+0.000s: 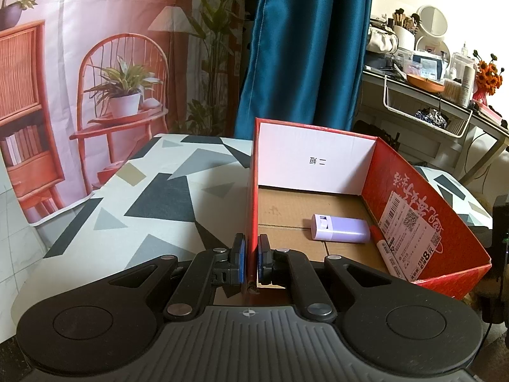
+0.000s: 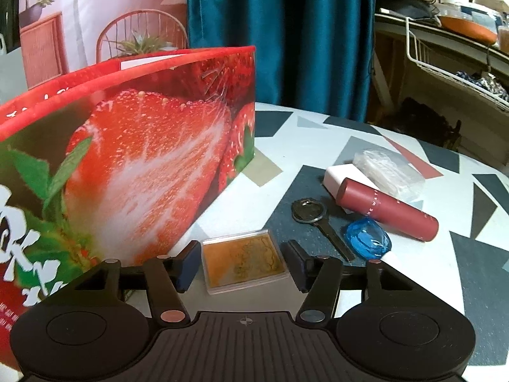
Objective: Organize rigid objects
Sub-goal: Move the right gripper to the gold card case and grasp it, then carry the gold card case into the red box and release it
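Behind, a blue curtain point(image 1: 305, 47) backs the geometric-patterned tablecloth point(image 1: 133, 203).

Soft daylight from upper right of the left view, sharp but bowed at edges; dimmer and grainier (slightly soft throughout) in the right, dark vignetted corners.

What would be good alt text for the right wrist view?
The open right tongs straddle a clear square case on a patterned tablecloth, beside a strawberry-print box. To the right lie a key, a blue capsule and a dark red tube.
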The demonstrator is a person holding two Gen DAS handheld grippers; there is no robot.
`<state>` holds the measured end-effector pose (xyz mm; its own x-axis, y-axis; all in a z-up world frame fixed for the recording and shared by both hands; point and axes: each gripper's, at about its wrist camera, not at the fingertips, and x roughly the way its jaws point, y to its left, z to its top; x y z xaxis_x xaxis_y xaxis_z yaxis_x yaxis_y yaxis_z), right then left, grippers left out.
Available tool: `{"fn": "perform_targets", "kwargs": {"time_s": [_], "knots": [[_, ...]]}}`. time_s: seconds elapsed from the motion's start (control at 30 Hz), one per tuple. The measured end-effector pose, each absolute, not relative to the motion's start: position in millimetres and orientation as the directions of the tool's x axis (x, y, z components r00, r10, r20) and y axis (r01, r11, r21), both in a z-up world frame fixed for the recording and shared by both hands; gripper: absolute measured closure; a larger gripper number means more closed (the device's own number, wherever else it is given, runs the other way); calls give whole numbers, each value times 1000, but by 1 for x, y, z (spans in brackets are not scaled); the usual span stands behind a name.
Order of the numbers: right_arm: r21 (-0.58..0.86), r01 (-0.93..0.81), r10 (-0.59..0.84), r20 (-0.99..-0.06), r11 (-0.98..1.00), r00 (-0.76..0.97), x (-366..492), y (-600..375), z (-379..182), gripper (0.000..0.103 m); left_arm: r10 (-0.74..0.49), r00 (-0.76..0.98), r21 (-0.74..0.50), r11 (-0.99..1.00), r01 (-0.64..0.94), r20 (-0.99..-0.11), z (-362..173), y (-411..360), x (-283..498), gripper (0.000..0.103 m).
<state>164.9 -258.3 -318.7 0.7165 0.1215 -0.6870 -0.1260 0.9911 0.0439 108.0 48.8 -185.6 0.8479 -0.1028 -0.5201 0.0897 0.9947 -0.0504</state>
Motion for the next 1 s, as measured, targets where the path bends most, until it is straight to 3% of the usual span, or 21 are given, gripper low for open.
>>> {"fn": "perform_targets", "kwargs": {"time_s": [0.37, 0.57, 0.8, 1.0], "knots": [[105, -44, 98, -592, 994, 800, 141, -267, -299, 49, -104, 846, -52, 995, 90, -524, -186, 49, 109, 94], [146, -50, 116, -488, 988, 865, 136, -268, -263, 49, -103, 845, -51, 995, 90, -524, -186, 49, 110, 94], [150, -126, 174, -375, 981, 911, 134, -255, -221, 49, -107, 844, -60, 994, 89, -526, -186, 50, 110, 94], [125, -237, 267, -375, 963, 888, 138, -232, -212, 49, -111, 844, -65, 994, 90, -525, -186, 51, 110, 94]]}}
